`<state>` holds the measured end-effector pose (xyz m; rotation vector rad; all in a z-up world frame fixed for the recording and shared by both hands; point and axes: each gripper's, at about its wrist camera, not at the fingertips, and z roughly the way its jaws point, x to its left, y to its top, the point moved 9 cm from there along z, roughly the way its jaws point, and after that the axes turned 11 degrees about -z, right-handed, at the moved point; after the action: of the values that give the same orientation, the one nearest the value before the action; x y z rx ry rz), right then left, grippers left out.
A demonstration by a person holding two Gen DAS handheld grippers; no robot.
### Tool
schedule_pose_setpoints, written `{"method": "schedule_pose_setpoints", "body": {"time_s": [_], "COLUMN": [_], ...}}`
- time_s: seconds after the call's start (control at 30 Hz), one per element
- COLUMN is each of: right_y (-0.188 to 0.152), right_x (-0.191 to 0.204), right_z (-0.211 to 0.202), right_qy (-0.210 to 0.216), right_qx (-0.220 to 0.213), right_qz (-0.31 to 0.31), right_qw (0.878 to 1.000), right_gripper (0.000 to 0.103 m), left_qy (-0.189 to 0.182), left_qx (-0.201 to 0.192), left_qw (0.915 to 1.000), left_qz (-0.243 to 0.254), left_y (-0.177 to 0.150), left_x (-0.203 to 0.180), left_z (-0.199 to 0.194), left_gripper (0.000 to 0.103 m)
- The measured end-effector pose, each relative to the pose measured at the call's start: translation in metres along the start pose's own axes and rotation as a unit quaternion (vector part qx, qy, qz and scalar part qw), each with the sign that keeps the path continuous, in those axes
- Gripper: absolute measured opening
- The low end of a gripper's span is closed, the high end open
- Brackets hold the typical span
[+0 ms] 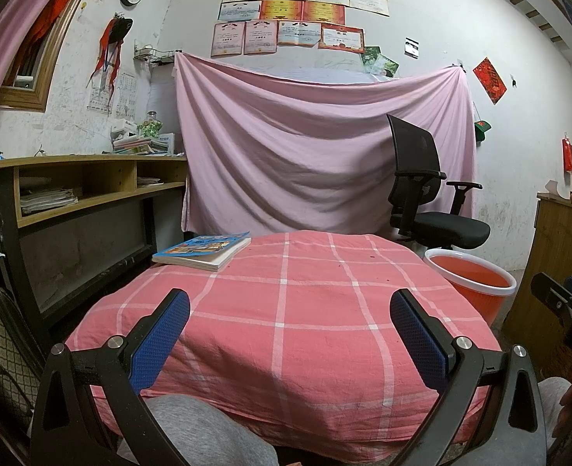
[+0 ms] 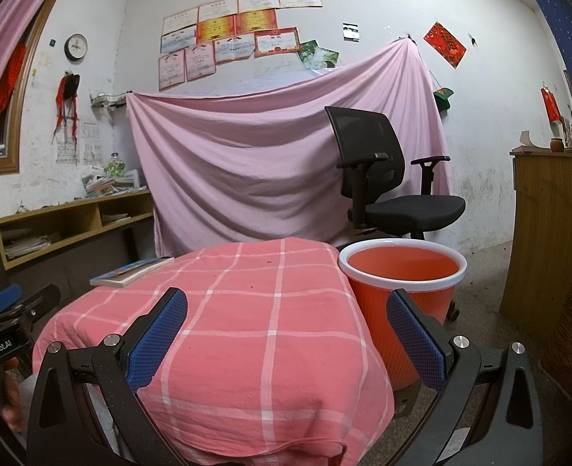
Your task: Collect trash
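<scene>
A small table under a pink checked cloth [image 1: 286,310] fills the near middle of both views [image 2: 227,330]. An orange bin with a white rim [image 1: 472,283] stands on the floor at the table's right side [image 2: 402,272]; it looks empty inside. My left gripper [image 1: 290,310] is open and empty, held over the table's near edge. My right gripper [image 2: 286,310] is open and empty, between the table's right edge and the bin. I see no trash pieces on the cloth, only tiny dark specks.
A paperback book [image 1: 204,250] lies on the table's far left corner [image 2: 130,270]. A black office chair [image 1: 429,198] stands behind the bin. A wooden desk with shelves [image 1: 84,186] is on the left, a wooden cabinet [image 2: 542,233] on the right. A pink sheet [image 1: 305,147] hangs behind.
</scene>
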<state>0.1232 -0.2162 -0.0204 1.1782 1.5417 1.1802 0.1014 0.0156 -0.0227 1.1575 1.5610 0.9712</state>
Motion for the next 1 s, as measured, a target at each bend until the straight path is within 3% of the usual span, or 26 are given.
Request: {"method": "schedule_pose_setpoints", "body": {"time_s": [1.0], "right_y": [0.0014], "right_x": [-0.0006], "right_z": [-0.0002], "right_qy": [0.001], "right_qx": [0.002], "right_qz": [0.001], "right_qw": [1.0], "right_gripper": [0.103], "left_qy": [0.0], "left_qx": [0.0], "left_qw": [1.0], "left_qz": [0.0], "left_y": [0.0002], "left_x": [-0.0002], "left_z": [-0.0001], "left_gripper": [0.101]}}
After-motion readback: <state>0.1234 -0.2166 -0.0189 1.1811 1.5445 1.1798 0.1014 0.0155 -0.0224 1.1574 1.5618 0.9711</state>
